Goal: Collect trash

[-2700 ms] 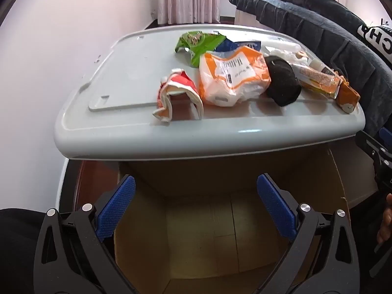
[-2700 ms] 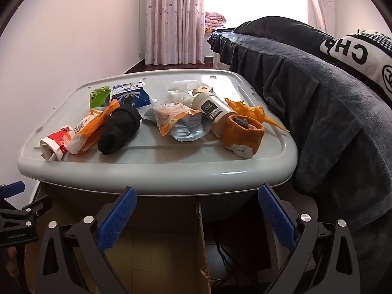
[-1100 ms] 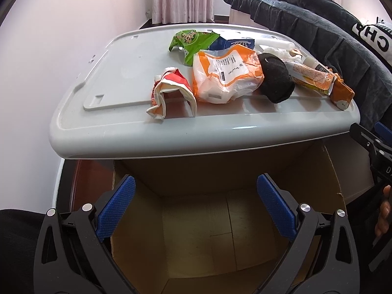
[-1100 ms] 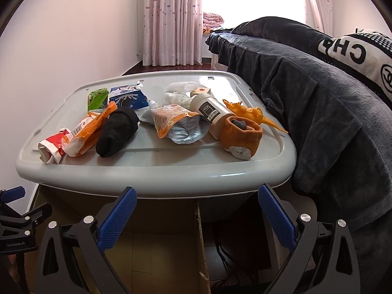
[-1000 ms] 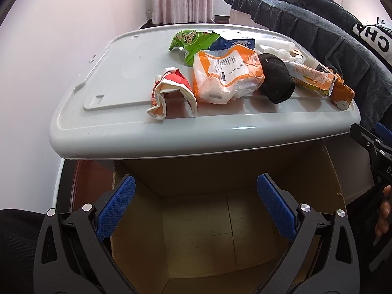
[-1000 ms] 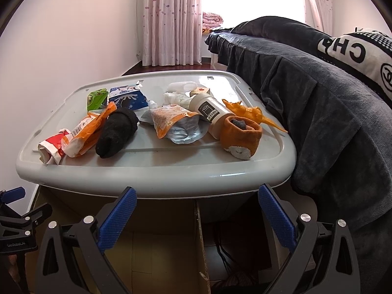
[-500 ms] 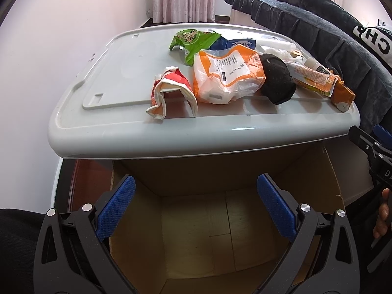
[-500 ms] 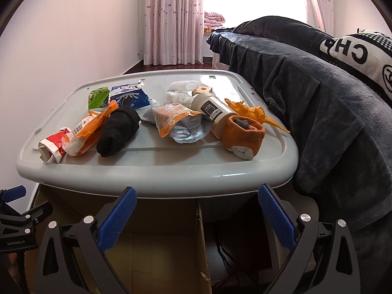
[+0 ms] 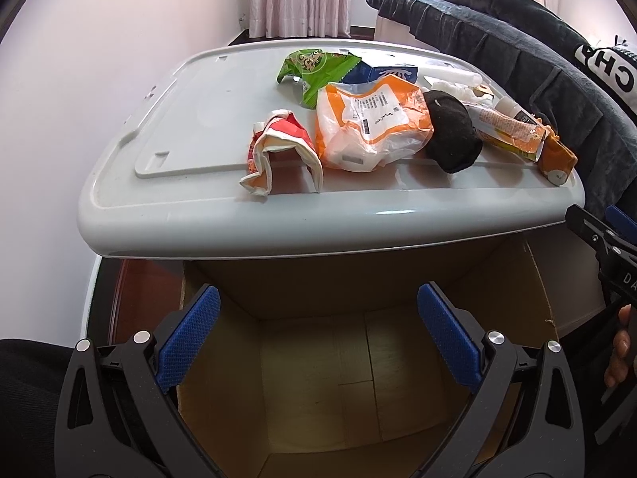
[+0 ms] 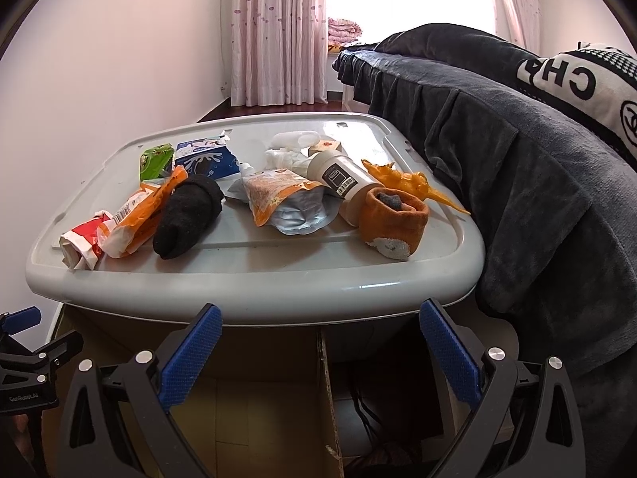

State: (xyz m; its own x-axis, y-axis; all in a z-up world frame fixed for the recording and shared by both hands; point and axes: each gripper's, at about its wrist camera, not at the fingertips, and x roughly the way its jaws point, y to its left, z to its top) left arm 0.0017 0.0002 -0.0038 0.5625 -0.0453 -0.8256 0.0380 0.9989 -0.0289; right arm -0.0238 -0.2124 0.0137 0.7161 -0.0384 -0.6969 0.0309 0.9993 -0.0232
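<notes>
On top of the grey lid [image 9: 187,195], lots of trash, none picked up yet. From left to right: red and white wrapper [image 9: 278,151], orange and white bag [image 9: 370,127], black sock [image 10: 187,215], silver pouch [image 10: 286,203], paper cup [image 10: 338,175], orange sock [image 10: 394,219] near the right edge. Down below, near, open cardboard box [image 9: 318,378] with nothing inside. Left gripper [image 9: 318,338] over the box, spread wide, holding nothing. Right gripper [image 10: 322,354] just the same, spread and bare. All the work left to do.
</notes>
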